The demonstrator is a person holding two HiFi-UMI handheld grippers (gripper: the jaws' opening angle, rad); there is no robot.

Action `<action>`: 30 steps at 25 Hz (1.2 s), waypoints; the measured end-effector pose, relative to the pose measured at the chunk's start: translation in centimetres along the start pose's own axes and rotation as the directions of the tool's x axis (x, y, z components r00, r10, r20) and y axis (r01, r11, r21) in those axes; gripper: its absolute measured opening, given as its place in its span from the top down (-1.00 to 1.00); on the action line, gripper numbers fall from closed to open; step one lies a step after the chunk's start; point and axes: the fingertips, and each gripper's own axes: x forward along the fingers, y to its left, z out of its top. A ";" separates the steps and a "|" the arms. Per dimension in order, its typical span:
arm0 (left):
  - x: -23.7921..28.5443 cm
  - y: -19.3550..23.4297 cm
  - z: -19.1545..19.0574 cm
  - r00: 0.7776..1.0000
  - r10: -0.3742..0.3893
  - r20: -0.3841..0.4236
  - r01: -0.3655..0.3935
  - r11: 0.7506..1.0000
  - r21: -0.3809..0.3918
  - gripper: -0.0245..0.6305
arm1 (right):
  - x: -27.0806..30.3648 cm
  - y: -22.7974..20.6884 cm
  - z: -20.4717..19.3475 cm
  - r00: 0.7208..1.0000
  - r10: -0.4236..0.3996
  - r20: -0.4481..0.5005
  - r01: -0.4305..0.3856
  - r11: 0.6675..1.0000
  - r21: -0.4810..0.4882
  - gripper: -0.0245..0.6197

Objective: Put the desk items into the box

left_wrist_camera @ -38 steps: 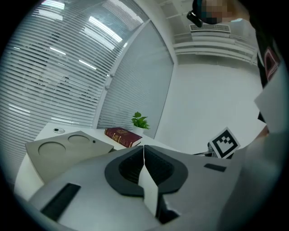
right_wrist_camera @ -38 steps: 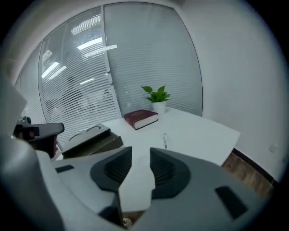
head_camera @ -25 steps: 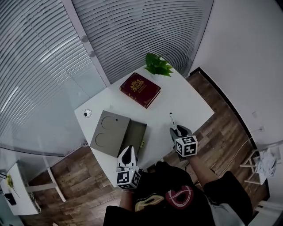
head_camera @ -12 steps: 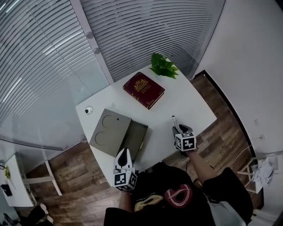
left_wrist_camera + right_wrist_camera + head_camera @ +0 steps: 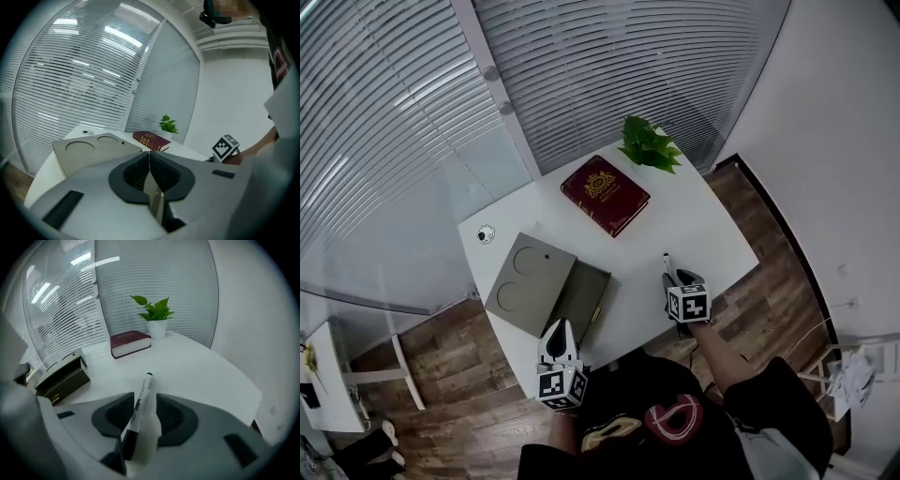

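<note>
A black-and-white marker point(image 5: 142, 397) lies on the white desk point(image 5: 694, 220) near its front right edge, also visible in the head view as the marker point(image 5: 666, 262). My right gripper point(image 5: 144, 398) is lowered over it, open, with one jaw on each side of the marker and a gap at both pads. In the head view the right gripper point(image 5: 677, 279) sits just behind the marker. The grey-brown box point(image 5: 586, 295) stands open at the desk's front left with its lid point(image 5: 528, 283) folded back. My left gripper point(image 5: 562, 330) hovers at its near edge, jaws shut and empty.
A dark red book point(image 5: 605, 194) lies at the back middle, with a potted green plant point(image 5: 650, 146) behind it at the far corner. A small round white object point(image 5: 485, 234) sits at the desk's left corner. Window blinds stand behind the desk, wooden floor around it.
My right gripper has sunk forward over the marker, which now reaches in between its jaws. The left gripper has stayed by the box's near edge.
</note>
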 end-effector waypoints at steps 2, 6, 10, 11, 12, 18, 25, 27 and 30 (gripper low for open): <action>0.1 -0.1 0.1 1.000 0.002 0.001 -0.002 1.000 -0.001 0.87 | 0.2 0.0 0.0 1.000 -0.001 -0.007 0.001 1.000 -0.002 0.45; -0.1 -0.1 0.2 1.000 0.012 0.011 -0.012 1.000 -0.004 0.87 | 0.5 0.2 0.1 1.000 0.001 -0.020 -0.002 1.000 -0.017 0.45; -0.3 0.6 0.2 0.999 0.031 0.015 -0.031 0.999 -0.015 0.87 | 0.8 0.4 -0.2 0.999 -0.006 -0.040 0.005 0.999 -0.036 0.59; -0.4 0.7 0.2 0.999 0.033 0.016 -0.032 0.999 -0.016 0.87 | 0.8 0.4 -0.2 0.999 -0.008 -0.041 0.007 0.999 -0.036 0.59; -0.5 0.7 0.2 0.999 0.033 0.017 -0.033 0.999 -0.016 0.87 | 0.8 0.4 -0.2 0.999 -0.009 -0.040 0.008 0.999 -0.033 0.59; -1.1 1.4 0.1 0.999 0.039 0.015 -0.039 0.999 -0.021 0.87 | 0.7 0.4 -0.2 0.999 -0.023 -0.037 0.023 0.999 -0.022 0.59; -1.7 2.0 0.4 0.999 0.040 0.018 -0.040 0.999 -0.018 0.87 | 0.6 0.1 -0.2 0.998 -0.051 -0.039 0.051 0.999 0.014 0.65; -1.8 2.3 0.3 0.999 0.043 0.019 -0.043 0.999 -0.022 0.87 | 0.7 0.0 -0.2 0.998 -0.055 -0.041 0.056 0.998 0.014 0.66; -2.1 2.7 0.5 0.998 0.051 0.022 -0.051 0.999 -0.020 0.87 | 0.7 0.0 -0.1 0.997 -0.063 -0.033 0.064 0.998 0.020 0.68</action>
